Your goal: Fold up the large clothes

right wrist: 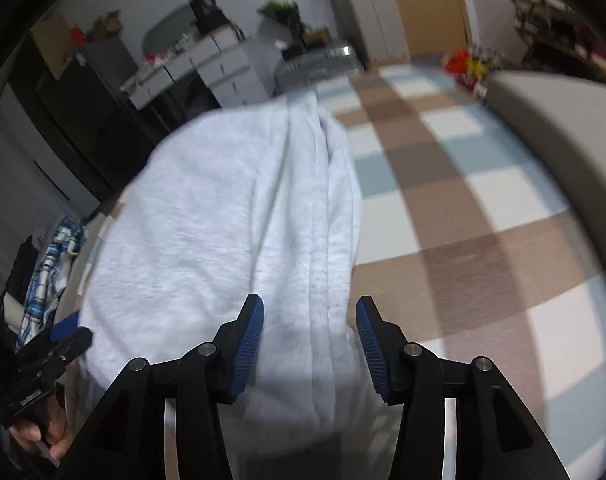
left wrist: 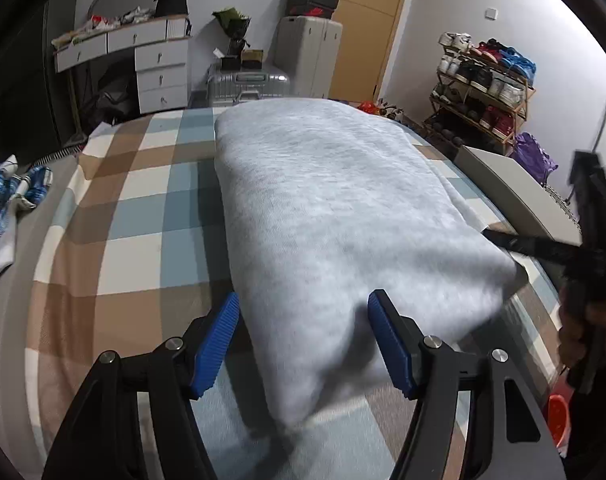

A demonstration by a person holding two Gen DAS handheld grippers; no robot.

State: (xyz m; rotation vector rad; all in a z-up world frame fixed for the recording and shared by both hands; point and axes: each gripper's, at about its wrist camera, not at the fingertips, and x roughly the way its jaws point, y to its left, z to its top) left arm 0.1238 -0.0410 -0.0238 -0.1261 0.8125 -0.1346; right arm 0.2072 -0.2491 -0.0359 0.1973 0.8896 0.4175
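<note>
- Folded pale grey garment (left wrist: 335, 216) lying lengthwise on the checked bedspread (left wrist: 135, 208) of a bed, near end lifted and bulging toward the left wrist camera.
- Left gripper (left wrist: 303, 344) low at that near end, jaws apart, blue pads (left wrist: 217, 348) standing on either side of the cloth; left pad clear of the fabric, right pad at its edge, no squeeze visible.
- Right gripper (right wrist: 309, 344) over the garment's stacked, layered side edge (right wrist: 323, 208), jaws apart with the cloth seen between them; pads not pressing on it as far as the blurred right wrist view shows.
- From the left wrist view, right gripper seen at the garment's right side, one black finger (left wrist: 519, 242) lying against the fold's edge, a hand (left wrist: 579, 332) around its handle.
- From the right wrist view, left gripper seen at lower left beside the garment, held by a hand (right wrist: 49, 436).
- Blue-and-white patterned clothes (left wrist: 11, 192) heaped at the bed's left edge, well apart from the grey garment.
- White drawer desk (left wrist: 143, 64) against the far wall, suitcases (left wrist: 247, 82) beside it, shoe rack (left wrist: 483, 84) at right.
</note>
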